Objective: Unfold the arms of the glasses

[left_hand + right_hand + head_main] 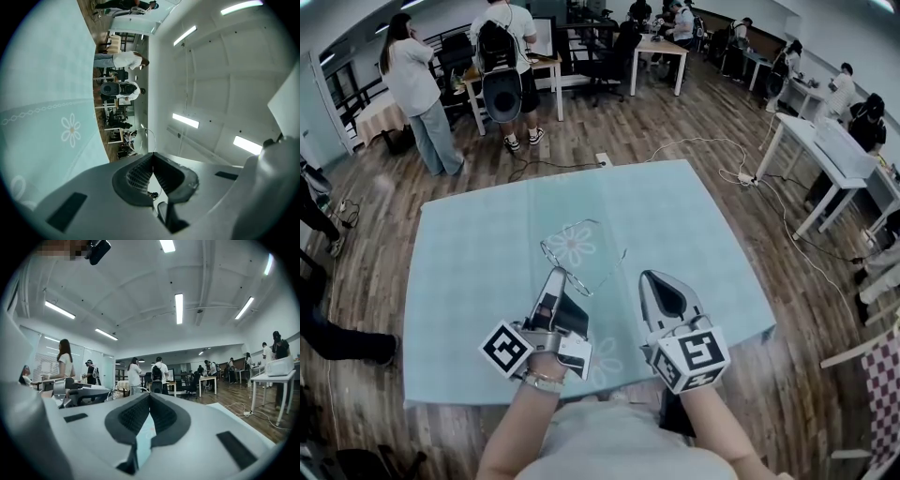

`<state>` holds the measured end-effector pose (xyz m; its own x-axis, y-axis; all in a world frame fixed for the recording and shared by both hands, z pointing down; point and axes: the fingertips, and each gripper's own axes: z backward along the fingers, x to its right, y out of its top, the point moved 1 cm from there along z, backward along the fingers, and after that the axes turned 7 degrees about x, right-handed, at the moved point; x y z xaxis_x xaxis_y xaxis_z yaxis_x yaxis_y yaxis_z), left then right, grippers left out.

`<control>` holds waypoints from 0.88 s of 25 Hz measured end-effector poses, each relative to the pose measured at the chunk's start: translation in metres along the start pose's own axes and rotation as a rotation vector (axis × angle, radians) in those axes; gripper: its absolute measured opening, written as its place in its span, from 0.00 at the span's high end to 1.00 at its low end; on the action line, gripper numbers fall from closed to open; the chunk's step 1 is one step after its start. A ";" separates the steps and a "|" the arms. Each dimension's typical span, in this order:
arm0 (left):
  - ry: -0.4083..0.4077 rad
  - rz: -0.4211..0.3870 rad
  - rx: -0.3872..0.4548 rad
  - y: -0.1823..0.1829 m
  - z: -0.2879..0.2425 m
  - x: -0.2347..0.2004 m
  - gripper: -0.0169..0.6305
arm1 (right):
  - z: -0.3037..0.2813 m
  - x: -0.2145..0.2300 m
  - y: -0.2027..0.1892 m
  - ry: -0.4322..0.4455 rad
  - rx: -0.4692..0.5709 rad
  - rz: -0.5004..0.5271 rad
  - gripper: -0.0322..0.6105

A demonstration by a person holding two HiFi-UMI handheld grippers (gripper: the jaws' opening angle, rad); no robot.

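Observation:
Thin wire-framed glasses (570, 246) hang just above the pale blue tablecloth (469, 272) near the table's middle. My left gripper (558, 274) is shut on the frame's near side, and one arm of the glasses (614, 260) trails off to the right. In the left gripper view the pads (140, 173) meet on the thin wire, and a rim loop (154, 139) rises past the tips of the left gripper (153, 153). My right gripper (649, 277) is a little to the right of the glasses, shut with nothing in it. In the right gripper view, the right gripper (150, 394) has its pads together.
The cloth has white flower prints (574, 246). Beyond the table, people (417, 89) stand by white desks (652, 47). A white cable (703, 145) runs across the wooden floor. More white tables (825, 150) stand at the right. The table's front edge is near my arms.

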<state>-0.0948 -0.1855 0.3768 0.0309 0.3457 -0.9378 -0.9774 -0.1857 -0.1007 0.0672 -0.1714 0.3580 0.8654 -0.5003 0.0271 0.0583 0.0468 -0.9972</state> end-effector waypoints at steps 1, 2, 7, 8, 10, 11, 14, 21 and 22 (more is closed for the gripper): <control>-0.002 -0.007 0.017 0.000 0.000 -0.001 0.96 | -0.001 0.001 -0.001 -0.009 -0.002 -0.003 0.94; -0.002 -0.016 0.034 0.000 0.000 -0.002 0.96 | -0.001 0.001 -0.003 -0.017 -0.006 -0.004 0.94; -0.001 -0.090 0.097 -0.001 0.007 -0.007 0.96 | -0.003 -0.002 -0.016 -0.050 -0.024 -0.007 0.94; -0.001 -0.102 0.102 -0.002 0.008 -0.007 0.96 | -0.004 -0.003 -0.018 -0.051 -0.025 -0.006 0.94; 0.002 -0.108 0.114 -0.005 0.010 -0.008 0.96 | -0.004 -0.004 -0.020 -0.056 -0.028 -0.007 0.94; 0.004 -0.109 0.119 -0.006 0.010 -0.008 0.96 | -0.004 -0.003 -0.020 -0.060 -0.031 -0.010 0.94; -0.002 -0.108 0.137 -0.009 0.012 -0.007 0.96 | -0.003 -0.001 -0.023 -0.063 -0.037 -0.011 0.94; -0.053 -0.057 0.171 -0.004 0.018 -0.004 0.96 | 0.000 -0.016 -0.032 -0.034 -0.036 0.031 0.94; -0.054 -0.054 0.171 -0.004 0.018 -0.004 0.96 | -0.001 -0.016 -0.032 -0.032 -0.038 0.033 0.94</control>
<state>-0.0946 -0.1693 0.3868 0.0774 0.4006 -0.9130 -0.9961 -0.0078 -0.0878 0.0506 -0.1654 0.3895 0.8822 -0.4708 -0.0042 0.0110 0.0294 -0.9995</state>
